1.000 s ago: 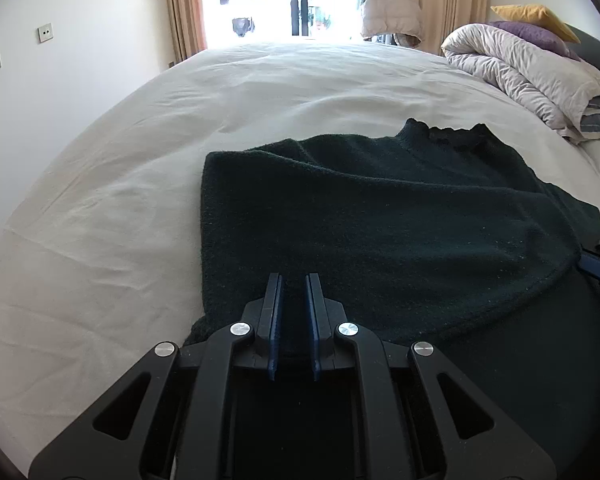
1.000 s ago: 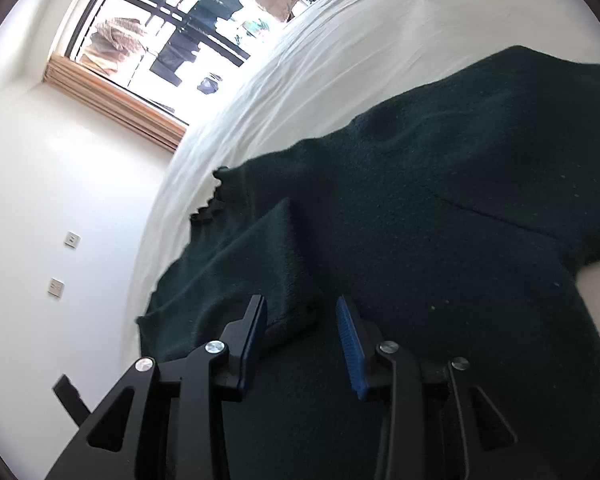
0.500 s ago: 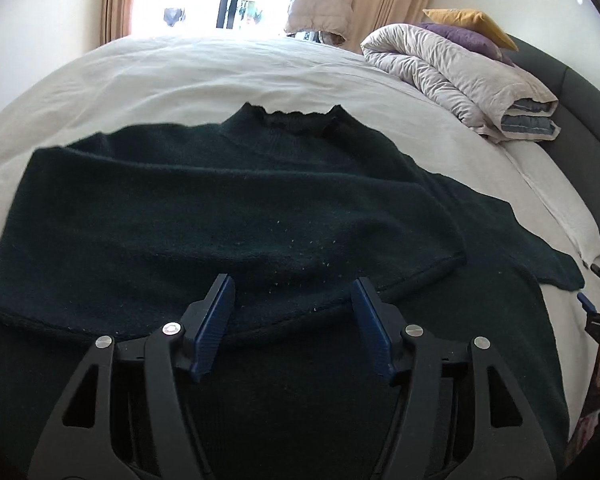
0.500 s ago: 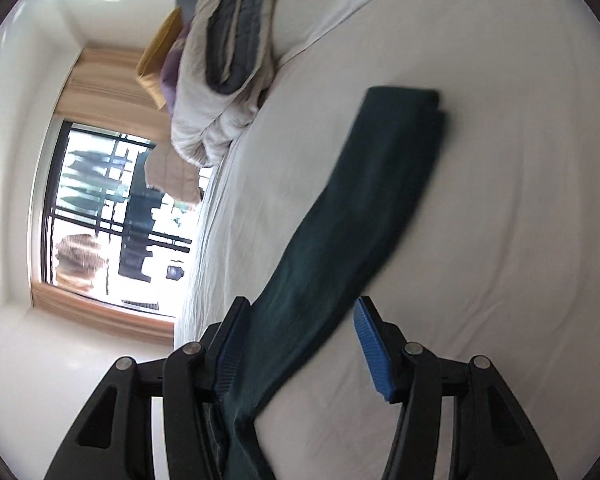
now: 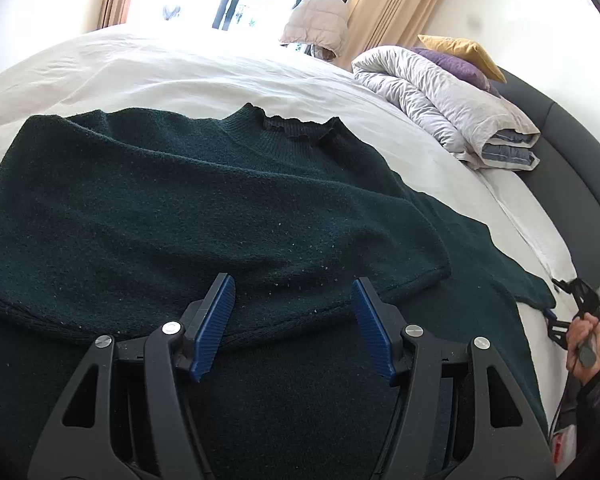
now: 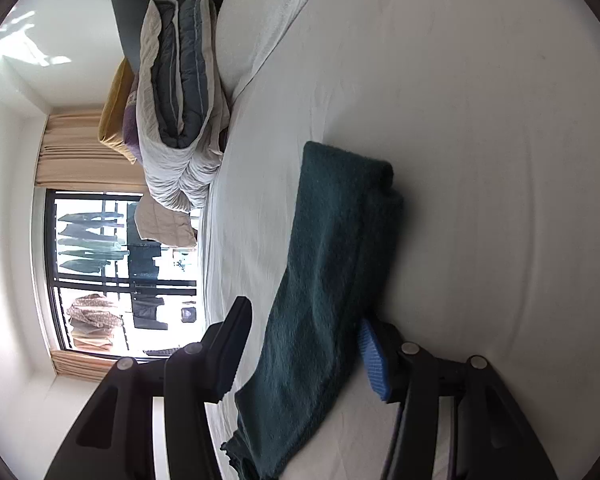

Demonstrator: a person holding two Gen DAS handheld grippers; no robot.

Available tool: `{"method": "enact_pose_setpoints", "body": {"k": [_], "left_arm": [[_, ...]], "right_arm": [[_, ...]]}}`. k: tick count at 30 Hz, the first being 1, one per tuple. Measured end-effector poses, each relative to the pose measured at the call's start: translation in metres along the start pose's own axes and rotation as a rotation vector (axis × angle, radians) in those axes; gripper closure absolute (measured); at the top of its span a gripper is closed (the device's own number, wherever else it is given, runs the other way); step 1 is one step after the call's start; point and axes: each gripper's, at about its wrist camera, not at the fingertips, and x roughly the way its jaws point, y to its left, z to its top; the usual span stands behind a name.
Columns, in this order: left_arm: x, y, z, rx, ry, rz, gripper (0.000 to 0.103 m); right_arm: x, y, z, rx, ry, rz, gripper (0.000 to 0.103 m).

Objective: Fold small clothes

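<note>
A dark green knitted sweater [image 5: 220,208] lies flat on the white bed [image 5: 180,68], collar at the far side. One sleeve is folded across its body, its edge just beyond my left gripper [image 5: 292,320], which is open and empty above the sweater. The other sleeve [image 6: 328,272] stretches out over the sheet. My right gripper [image 6: 304,348] is open, its jaws on either side of that sleeve, not closed on it. The right gripper also shows in the left wrist view [image 5: 572,308] at the sleeve's end.
A rolled grey duvet [image 5: 444,100] with purple and yellow pillows [image 5: 460,56] lies at the head of the bed by the dark headboard [image 5: 572,152]. A beige padded jacket [image 5: 316,20] hangs by the window and curtains [image 5: 392,4]. White sheet surrounds the sweater.
My left gripper opened, let go of the folded sleeve and drew back. My right gripper swung away from the sweater body to the outstretched sleeve and moved closer along it.
</note>
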Motion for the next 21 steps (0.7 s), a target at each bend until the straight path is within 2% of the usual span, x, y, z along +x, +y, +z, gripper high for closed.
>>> {"method": "enact_pose_setpoints", "body": {"k": [4, 6, 8, 11, 13, 15, 19, 21], "left_arm": [[0.002, 0.0, 0.001, -0.002, -0.001, -0.004, 0.043], [0.003, 0.002, 0.001, 0.0, -0.001, -0.004, 0.043], [0.004, 0.002, 0.001, -0.001, -0.002, -0.008, 0.043], [0.004, 0.004, 0.001, -0.005, -0.005, -0.014, 0.044], [0.004, 0.005, 0.001, -0.007, -0.006, -0.017, 0.043], [0.004, 0.006, 0.002, -0.012, -0.005, -0.023, 0.043], [0.0, 0.01, 0.006, -0.043, -0.001, -0.055, 0.043], [-0.007, 0.017, 0.01, -0.106, 0.0, -0.092, 0.043]], "right_arm": [[0.011, -0.007, 0.019, 0.074, -0.048, 0.021, 0.065], [0.016, -0.005, 0.024, 0.045, -0.051, -0.013, 0.084], [0.02, 0.002, 0.022, -0.01, -0.046, -0.064, 0.09], [0.018, 0.034, -0.001, -0.138, -0.041, -0.053, 0.091], [0.026, 0.068, -0.032, -0.268, 0.004, -0.047, 0.091], [0.036, 0.107, -0.076, -0.405, 0.071, -0.007, 0.091], [0.059, 0.186, -0.194, -0.693, 0.231, 0.1, 0.091], [0.068, 0.21, -0.257, -0.814, 0.303, 0.142, 0.091]]}}
